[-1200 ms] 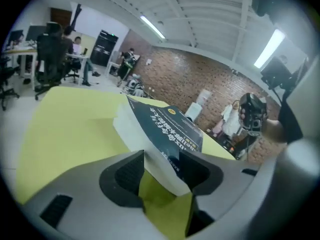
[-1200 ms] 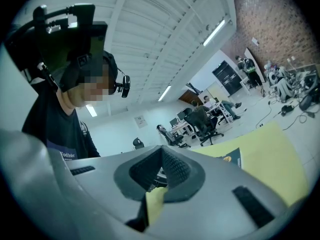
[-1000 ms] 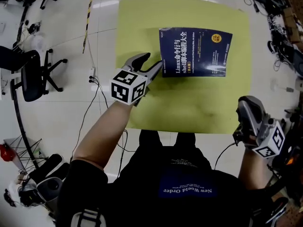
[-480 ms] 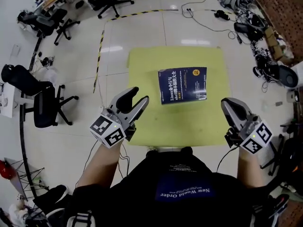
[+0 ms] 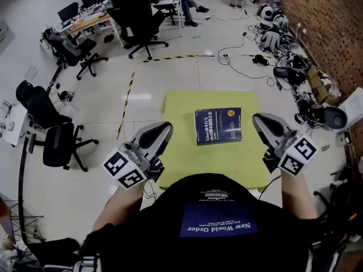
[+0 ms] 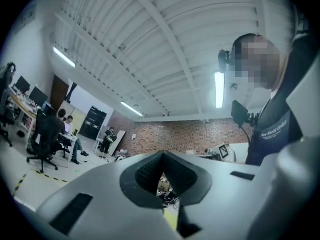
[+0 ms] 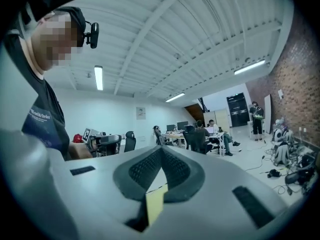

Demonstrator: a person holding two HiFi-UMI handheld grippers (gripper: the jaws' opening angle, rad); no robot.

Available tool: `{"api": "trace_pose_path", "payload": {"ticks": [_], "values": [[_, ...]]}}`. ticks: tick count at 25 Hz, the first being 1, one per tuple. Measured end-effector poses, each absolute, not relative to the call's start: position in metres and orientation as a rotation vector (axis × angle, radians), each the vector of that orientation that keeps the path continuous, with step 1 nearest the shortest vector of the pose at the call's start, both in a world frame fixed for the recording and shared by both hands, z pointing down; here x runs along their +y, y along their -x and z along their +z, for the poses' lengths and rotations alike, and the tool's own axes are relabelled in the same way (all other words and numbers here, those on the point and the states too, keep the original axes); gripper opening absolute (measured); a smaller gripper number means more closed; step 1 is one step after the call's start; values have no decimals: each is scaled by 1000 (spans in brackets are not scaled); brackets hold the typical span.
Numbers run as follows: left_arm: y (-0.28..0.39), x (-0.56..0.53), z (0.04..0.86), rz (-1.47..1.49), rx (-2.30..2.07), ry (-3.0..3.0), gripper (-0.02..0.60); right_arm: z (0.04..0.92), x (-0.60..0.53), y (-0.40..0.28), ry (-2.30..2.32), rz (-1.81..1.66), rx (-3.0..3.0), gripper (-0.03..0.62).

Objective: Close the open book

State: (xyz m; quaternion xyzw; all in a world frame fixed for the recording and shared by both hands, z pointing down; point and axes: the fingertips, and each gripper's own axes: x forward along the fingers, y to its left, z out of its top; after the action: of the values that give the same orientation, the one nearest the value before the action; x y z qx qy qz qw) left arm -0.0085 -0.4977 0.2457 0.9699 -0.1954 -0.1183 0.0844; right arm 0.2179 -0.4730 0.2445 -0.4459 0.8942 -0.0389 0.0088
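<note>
Finds the fingers (image 6: 100, 194) of the left gripper (image 6: 162, 156) tip to tip, just closed down from wide, with nothing between them but a sliver of the room beyond. Finds the right gripper (image 7: 161, 153) much the same: fingers (image 7: 75, 194) narrowed till the tips meet, pinching nothing, only a strip of yellow showing through the gap behind. Shows both held up and apart in the head view, one at either side of the body, well clear of everything below. Shows the book (image 5: 218, 126) closed, dark blue cover up, flat near the middle of the yellow mat (image 5: 241, 157) on the floor (image 5: 170, 67), touched by neither gripper. Reads as the end of the task rather than a step in hand: cover down, no page standing. Calls for little next, at most a look to confirm the cover lies flat, otherwise hands off the book.
</note>
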Motion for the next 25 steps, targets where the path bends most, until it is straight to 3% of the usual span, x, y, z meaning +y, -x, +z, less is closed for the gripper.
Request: {"api": "trace_pose_path", "payload": {"ticks": [7,25], "values": [[1,-468,271,-279,-499,-2907,6,270,-484,-203,1377,-283,2784,-17],[4,-470,275,-314,-501,-2858,6,282,-477,-191,1343,-235,2883,-17]]}}
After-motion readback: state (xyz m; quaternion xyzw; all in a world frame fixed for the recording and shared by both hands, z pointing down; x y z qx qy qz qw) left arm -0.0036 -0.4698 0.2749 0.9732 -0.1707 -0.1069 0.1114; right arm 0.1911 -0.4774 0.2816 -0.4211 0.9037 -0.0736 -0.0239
